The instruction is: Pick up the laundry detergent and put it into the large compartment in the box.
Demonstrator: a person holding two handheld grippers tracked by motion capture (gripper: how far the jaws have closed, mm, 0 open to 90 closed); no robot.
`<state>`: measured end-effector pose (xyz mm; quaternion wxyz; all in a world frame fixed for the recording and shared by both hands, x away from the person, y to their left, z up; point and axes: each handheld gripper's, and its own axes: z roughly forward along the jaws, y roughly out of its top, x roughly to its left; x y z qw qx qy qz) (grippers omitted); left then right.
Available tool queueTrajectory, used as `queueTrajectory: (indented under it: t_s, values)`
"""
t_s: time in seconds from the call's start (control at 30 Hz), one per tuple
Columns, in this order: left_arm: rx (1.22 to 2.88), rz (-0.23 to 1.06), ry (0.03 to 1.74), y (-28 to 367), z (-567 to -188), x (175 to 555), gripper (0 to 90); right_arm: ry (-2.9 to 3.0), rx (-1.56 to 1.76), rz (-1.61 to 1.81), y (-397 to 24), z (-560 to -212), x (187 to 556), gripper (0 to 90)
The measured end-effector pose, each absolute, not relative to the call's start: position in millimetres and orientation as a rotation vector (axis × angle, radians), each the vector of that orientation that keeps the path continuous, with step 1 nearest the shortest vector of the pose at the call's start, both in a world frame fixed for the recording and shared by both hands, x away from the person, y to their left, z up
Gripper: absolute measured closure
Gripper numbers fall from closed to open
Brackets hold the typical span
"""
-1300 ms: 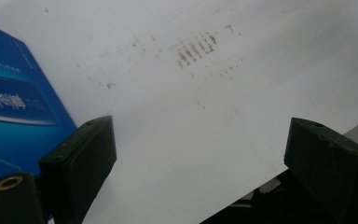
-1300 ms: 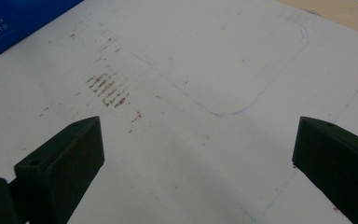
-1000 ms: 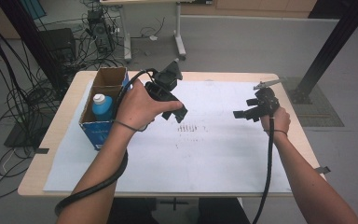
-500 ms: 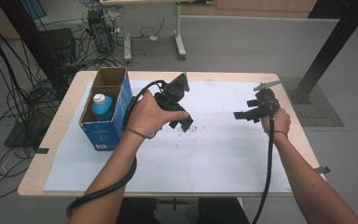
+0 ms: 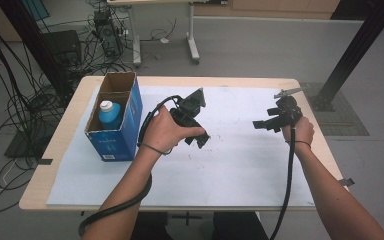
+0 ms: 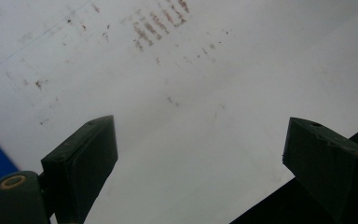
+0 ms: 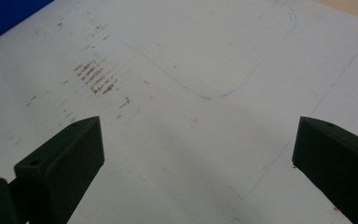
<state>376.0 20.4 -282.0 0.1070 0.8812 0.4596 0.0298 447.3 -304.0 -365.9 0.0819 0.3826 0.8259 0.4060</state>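
My left gripper (image 5: 200, 141) jaws wide, empty, over the white sheet (image 5: 230, 165). Right gripper (image 5: 261, 125) wide too, empty, well apart. Blue-capped bottle (image 5: 110, 114) stands upright in the blue box (image 5: 115, 142), near my left.

Wooden table (image 5: 70, 131), light top, rounded corners: the landmark for the items below.

White paper sheet (image 5: 240, 170): lies flat on the table, covers most of the top; faint brownish marks (image 7: 95, 77) and a thin blue pencilled outline (image 7: 242, 79) on it.

Desk on castors (image 5: 192, 30): behind the table, on the grey floor.

Black equipment and tangled cables (image 5: 105, 35): behind the table, toward its left.

Black slanted post (image 5: 352, 52): beyond the table's right far corner.
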Motion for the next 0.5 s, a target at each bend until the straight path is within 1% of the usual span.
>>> queueTrajectory:
  t_s: [0.5]
  values:
    - [2.591, 0.084, 1.357, 20.2, -285.4, 375.5, 10.5, 2.468, 1.141, 1.217, -302.5, -365.5, 446.3, 1.9]
